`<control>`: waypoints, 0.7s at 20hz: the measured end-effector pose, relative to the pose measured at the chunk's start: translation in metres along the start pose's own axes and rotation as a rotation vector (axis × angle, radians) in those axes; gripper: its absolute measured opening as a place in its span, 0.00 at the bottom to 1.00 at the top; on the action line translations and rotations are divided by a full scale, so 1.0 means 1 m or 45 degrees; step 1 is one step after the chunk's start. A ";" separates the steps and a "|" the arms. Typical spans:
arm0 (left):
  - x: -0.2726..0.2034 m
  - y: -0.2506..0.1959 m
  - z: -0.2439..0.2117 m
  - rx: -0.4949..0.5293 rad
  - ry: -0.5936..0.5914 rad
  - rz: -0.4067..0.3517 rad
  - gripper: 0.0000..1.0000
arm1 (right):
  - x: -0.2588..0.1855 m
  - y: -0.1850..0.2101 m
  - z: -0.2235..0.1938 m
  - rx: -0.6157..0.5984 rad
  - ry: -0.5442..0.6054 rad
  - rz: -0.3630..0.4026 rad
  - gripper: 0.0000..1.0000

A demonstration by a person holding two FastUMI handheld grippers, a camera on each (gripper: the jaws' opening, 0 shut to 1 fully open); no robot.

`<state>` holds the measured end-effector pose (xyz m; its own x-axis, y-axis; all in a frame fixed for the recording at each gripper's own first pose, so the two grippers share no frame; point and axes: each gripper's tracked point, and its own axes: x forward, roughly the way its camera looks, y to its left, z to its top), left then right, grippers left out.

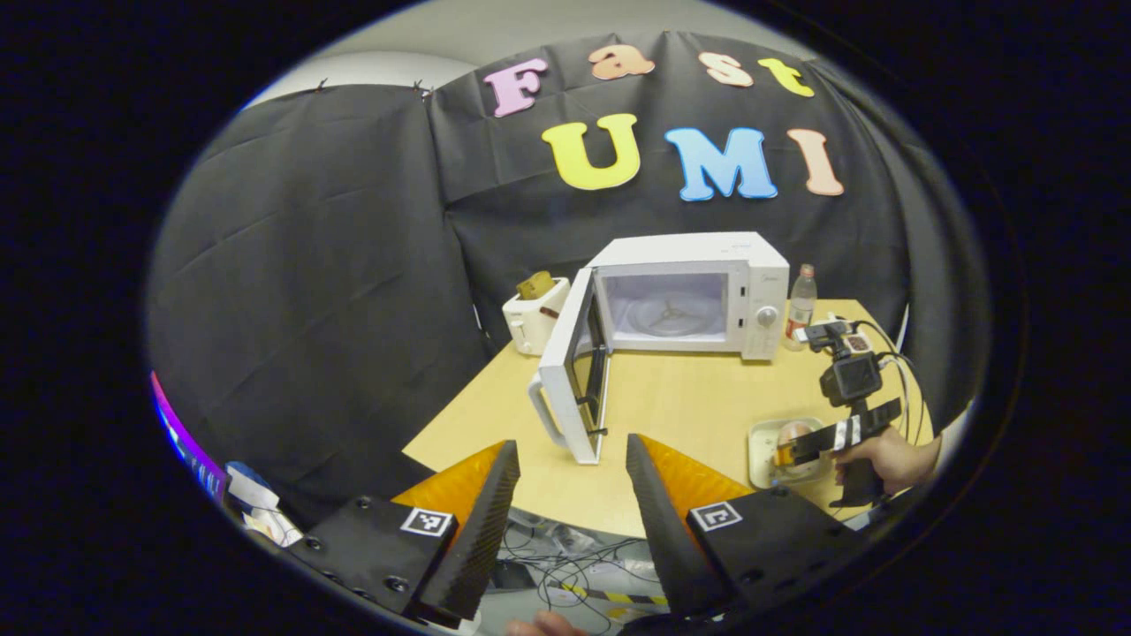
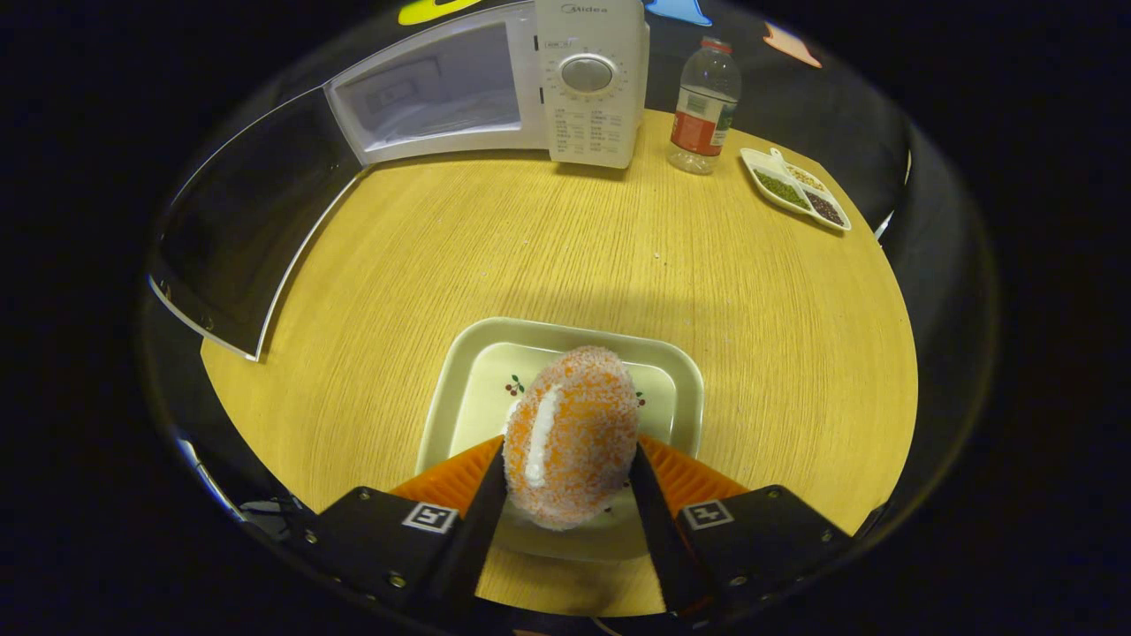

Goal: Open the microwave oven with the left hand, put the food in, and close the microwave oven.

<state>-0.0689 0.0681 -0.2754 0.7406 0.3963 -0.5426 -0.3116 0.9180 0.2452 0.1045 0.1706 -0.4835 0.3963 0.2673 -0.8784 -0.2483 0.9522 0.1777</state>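
Evidently your right gripper (image 2: 565, 495) had its two fingers pressed against either side of the food (image 2: 570, 437), a rounded, crumb-coated piece with a pale stripe, which sat over the shallow plate (image 2: 680, 375) near your edge of the table (image 2: 618, 247). Whether the food had left the plate could not be told. In the left gripper view the same gripper (image 1: 808, 446) and the hand (image 1: 888, 459) holding it appeared at the table's right side, over that plate (image 1: 758, 442).

Your left gripper (image 1: 573, 495) was released, its fingers spread wide with nothing between them, held back off the table's near edge and pointed toward the microwave oven (image 1: 698, 291). The door (image 1: 565, 371) stood swung fully out to the left, and the cavity with its turntable (image 1: 669, 314) lay exposed.

Opening looked done, then; you were at the step of picking up the food. The next move called for lifting it clear of the plate, carrying it across the bare table to the cavity, and keeping to the right of the open door. A bottle (image 2: 702, 106) and a small divided dish (image 2: 795, 190) stood well off to the right, out of that path.
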 end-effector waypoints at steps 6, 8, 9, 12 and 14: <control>-0.018 0.034 0.014 0.011 -0.133 -0.048 0.78 | -0.024 0.008 -0.002 0.221 0.043 0.094 0.65; -0.022 0.044 0.012 -0.010 -0.172 -0.087 0.79 | -0.041 0.012 0.001 0.223 0.009 0.078 0.65; -0.024 0.050 0.009 -0.024 -0.188 -0.103 0.80 | -0.048 0.017 0.002 0.224 -0.013 0.080 0.65; -0.032 0.066 -0.001 -0.063 -0.219 -0.151 0.82 | -0.068 0.034 0.009 0.233 -0.077 0.077 0.65; -0.037 0.078 0.000 -0.064 -0.259 -0.174 0.83 | -0.081 0.048 0.010 0.236 -0.104 0.076 0.65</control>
<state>-0.1203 0.1254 -0.2359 0.8811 0.2624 -0.3935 -0.2259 0.9644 0.1374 0.0697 0.1966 -0.3995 0.4580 0.3282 -0.8261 -0.1095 0.9431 0.3140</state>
